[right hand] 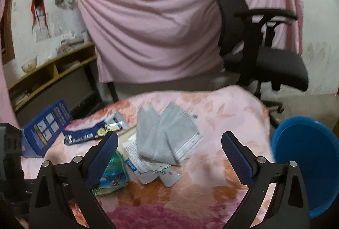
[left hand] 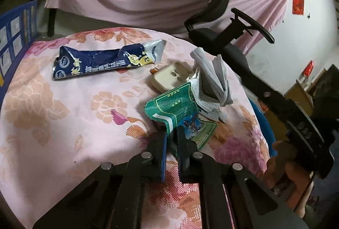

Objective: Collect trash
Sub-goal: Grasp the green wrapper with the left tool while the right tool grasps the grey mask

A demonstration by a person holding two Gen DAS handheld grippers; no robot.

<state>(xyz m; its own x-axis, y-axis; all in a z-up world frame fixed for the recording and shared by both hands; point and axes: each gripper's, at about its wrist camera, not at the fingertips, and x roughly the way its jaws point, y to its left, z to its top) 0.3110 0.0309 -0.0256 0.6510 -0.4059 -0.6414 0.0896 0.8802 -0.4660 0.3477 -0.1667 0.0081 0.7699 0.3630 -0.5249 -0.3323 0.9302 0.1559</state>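
A crumpled green wrapper (left hand: 180, 110) lies on the pink flowered cloth (left hand: 53, 123), and my left gripper (left hand: 171, 133) is shut on its near edge. Behind it stand folded grey paper (left hand: 211, 80) and a beige phone case (left hand: 169, 78). A dark blue wrapper (left hand: 101, 59) lies further back on the left. In the right wrist view my right gripper (right hand: 170, 142) is open, wide apart, above the grey paper (right hand: 165, 137) and touching nothing. The green wrapper (right hand: 114, 173) shows beside its left finger, and the dark blue wrapper (right hand: 89, 135) lies beyond.
A blue basin (right hand: 307, 161) sits off the cloth's right edge. A blue printed box (right hand: 46, 127) stands at the left edge. A black office chair (right hand: 254, 48) and a pink hanging sheet (right hand: 148, 27) are behind the table, with wooden shelves (right hand: 53, 67) at the left wall.
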